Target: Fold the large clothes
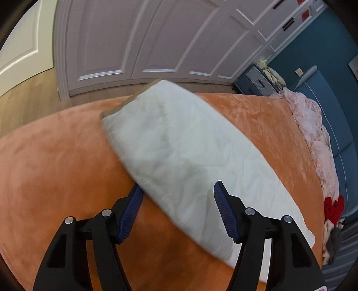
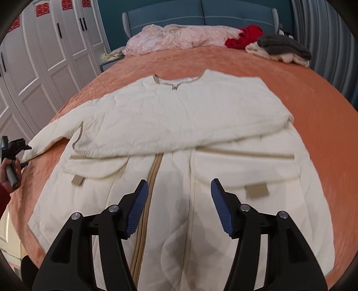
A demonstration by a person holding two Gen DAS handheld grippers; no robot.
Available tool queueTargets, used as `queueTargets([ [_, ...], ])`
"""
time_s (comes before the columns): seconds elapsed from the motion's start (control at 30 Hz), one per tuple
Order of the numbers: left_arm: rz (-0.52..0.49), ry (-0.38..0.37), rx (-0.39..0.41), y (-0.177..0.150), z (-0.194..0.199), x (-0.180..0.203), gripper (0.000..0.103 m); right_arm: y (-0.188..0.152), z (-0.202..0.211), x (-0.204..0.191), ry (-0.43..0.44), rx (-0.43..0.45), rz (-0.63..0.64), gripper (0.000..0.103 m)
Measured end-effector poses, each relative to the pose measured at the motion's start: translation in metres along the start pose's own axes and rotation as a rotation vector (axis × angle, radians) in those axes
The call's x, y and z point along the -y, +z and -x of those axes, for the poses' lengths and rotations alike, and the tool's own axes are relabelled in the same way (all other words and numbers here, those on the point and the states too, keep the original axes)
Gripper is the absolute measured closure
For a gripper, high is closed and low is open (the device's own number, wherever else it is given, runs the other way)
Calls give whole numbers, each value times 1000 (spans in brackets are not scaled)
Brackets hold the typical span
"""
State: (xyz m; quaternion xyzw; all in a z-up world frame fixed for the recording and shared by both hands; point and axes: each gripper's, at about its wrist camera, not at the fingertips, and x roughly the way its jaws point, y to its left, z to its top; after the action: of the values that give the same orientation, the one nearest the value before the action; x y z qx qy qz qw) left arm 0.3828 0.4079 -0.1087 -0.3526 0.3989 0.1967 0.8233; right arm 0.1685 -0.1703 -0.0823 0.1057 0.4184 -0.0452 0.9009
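Note:
A cream quilted jacket (image 2: 179, 125) with tan trim lies front up on the orange bedspread (image 2: 313, 107). One sleeve is folded across the chest; the other sleeve (image 1: 179, 145) stretches out to the left. My left gripper (image 1: 177, 185) stands open at that sleeve's edge, its left fingertip (image 1: 135, 192) against the hem and the right one above the fabric. The right wrist view shows the left gripper (image 2: 26, 156) at the cuff, held by a hand. My right gripper (image 2: 179, 183) hangs open over the jacket's lower front beside the zip, with nothing clamped.
Pink bedding (image 2: 179, 35), a red garment (image 2: 246, 35) and grey and cream clothes (image 2: 282, 49) are piled by the blue headboard (image 2: 201, 15). White wardrobe doors (image 1: 145, 40) line one side, with a blue bedside cabinet (image 1: 255, 82) and wooden floor (image 1: 26, 100).

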Motion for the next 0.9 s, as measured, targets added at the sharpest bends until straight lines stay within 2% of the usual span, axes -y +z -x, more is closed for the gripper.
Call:
queueTargets([
  [0.03,-12,-1,-2,1,-1,5,70,-2,-1,-1,0,-9,-2,46],
  [0.1,-30,-20,-28,3,-2,15,98,-4,-2,-4,2,-16,3,46],
  [0.2,-94,-59,34,2,21,39,99,-3,1,-10,4,-9,24,46],
  [0.3,-255,-110,121,-8,64,91,99,-1,4,-11,20,0,28,44],
  [0.4,-435,-211,187,-36,119,158,99,-1,8,-9,32,9,8,43],
  [0.5,-637,-319,226,-91,172,230,99,-5,14,-2,32,18,-14,43],
  [0.57,-775,-403,223,-146,202,275,99,-7,18,5,27,20,-27,43],
  [0.7,-927,-512,87,-248,210,325,96,-13,24,26,5,17,-61,43],
  [0.73,-962,-512,24,-283,200,336,92,-14,27,33,-1,19,-76,43],
  [0.8,-978,-508,-63,-324,185,340,86,-14,29,45,-9,17,-103,43],
  [0.87,-1004,-476,-185,-371,159,337,75,-16,31,57,-20,18,-132,42],
  [0.9,-1009,-459,-235,-388,147,333,65,-16,31,62,-23,19,-143,41],
])
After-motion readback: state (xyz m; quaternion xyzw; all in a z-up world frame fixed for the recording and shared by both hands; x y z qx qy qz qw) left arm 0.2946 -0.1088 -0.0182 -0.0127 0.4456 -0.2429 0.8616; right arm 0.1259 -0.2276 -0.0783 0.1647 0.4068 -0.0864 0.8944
